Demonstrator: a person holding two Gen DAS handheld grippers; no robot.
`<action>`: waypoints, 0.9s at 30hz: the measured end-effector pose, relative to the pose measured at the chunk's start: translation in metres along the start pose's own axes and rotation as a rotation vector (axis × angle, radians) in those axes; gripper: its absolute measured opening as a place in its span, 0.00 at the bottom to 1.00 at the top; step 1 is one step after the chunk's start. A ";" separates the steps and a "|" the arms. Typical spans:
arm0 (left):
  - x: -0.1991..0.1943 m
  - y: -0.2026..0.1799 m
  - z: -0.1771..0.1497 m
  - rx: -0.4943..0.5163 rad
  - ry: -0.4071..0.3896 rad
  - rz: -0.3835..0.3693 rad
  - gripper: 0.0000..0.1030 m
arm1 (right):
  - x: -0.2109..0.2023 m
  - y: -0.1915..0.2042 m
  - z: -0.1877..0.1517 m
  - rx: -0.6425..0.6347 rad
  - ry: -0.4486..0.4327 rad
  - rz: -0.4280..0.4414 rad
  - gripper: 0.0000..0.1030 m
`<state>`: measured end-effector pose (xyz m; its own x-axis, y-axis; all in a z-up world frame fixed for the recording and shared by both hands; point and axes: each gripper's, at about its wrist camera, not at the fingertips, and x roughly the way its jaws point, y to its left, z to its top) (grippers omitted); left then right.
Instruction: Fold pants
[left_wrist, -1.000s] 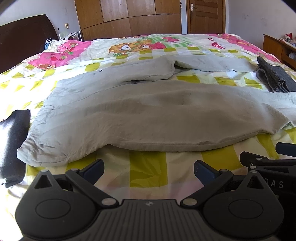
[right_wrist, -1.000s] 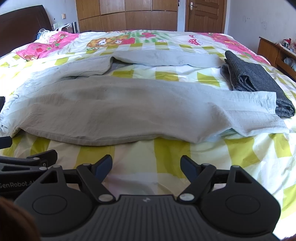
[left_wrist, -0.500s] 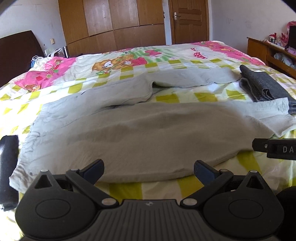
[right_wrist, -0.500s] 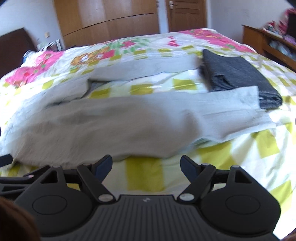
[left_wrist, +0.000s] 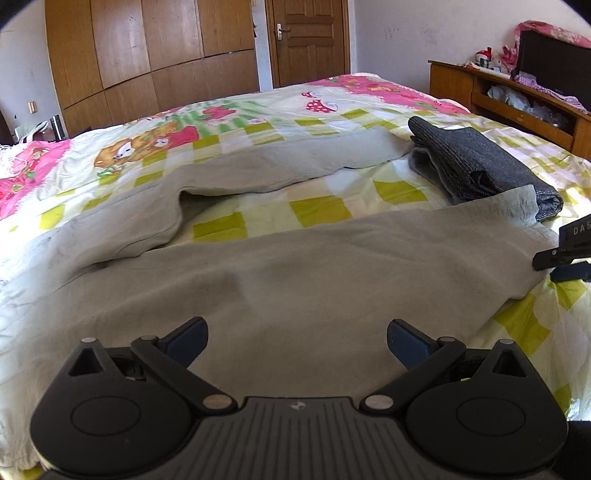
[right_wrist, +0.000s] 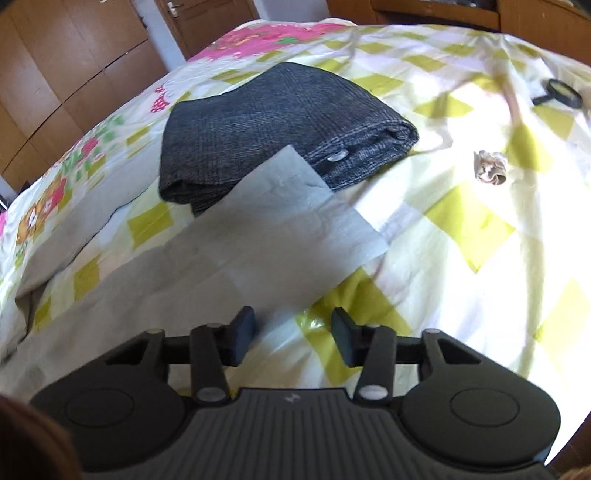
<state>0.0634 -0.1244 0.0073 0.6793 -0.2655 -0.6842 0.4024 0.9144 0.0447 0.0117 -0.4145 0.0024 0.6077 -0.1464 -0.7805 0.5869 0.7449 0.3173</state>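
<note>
Pants (left_wrist: 295, 266), pale grey, spread flat across checked bed (left_wrist: 321, 210), one leg end overlapping folded dark garment (right_wrist: 273, 122); left hand-held gripper (left_wrist: 297, 339) jaws wide, empty, above the nearer leg; right hand-held gripper (right_wrist: 293, 332) jaws just narrowed, gap remaining, poised at the leg's hem edge, nothing pinched.

One grey pants (left_wrist: 295, 280), one folded dark garment (right_wrist: 280, 122) (plus two grippers).
</note>
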 end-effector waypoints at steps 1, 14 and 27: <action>0.003 -0.002 0.001 0.003 0.004 -0.003 1.00 | 0.001 -0.004 0.004 0.014 -0.005 -0.001 0.18; 0.012 -0.030 0.007 0.085 0.022 -0.066 1.00 | -0.002 -0.034 0.036 -0.033 -0.015 -0.047 0.05; -0.034 0.153 -0.031 -0.008 0.073 0.248 1.00 | -0.042 0.102 -0.009 -0.488 -0.086 0.125 0.12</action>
<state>0.0823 0.0340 0.0148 0.7104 -0.0108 -0.7037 0.2246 0.9511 0.2122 0.0411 -0.3265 0.0624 0.7112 -0.0739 -0.6991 0.2007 0.9744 0.1011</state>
